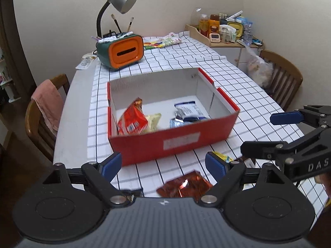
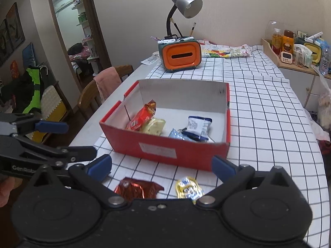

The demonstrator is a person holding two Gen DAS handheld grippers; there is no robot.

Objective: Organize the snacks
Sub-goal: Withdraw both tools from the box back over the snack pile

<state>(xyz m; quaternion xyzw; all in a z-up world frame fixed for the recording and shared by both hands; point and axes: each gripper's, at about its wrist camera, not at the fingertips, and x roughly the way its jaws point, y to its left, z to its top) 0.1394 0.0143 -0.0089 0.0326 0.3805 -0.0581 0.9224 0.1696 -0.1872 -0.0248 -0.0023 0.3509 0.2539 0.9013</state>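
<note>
A red cardboard box (image 1: 182, 142) (image 2: 165, 150) stands open on the checked tablecloth. In it lie a red packet (image 1: 132, 119) (image 2: 142, 115), a pale yellow one (image 1: 154, 121) (image 2: 154, 126) and blue-and-white packets (image 1: 187, 111) (image 2: 197, 126). On the cloth in front of the box lie a shiny red foil packet (image 1: 184, 186) (image 2: 136, 189) and a yellow packet (image 2: 189, 189) (image 1: 223, 156). My left gripper (image 1: 163, 166) is open just above the foil packet, nothing between its pads. My right gripper (image 2: 161, 168) is open above both loose packets, holding nothing.
An orange-fronted pen holder (image 1: 121, 50) (image 2: 180, 55) and a grey desk lamp (image 1: 120, 0) stand behind the box. A folded printed cloth (image 2: 225, 51) lies at the far edge. Wooden chairs (image 1: 43, 111) (image 1: 283, 78) flank the table. A cluttered shelf (image 1: 225, 31) stands at the back right.
</note>
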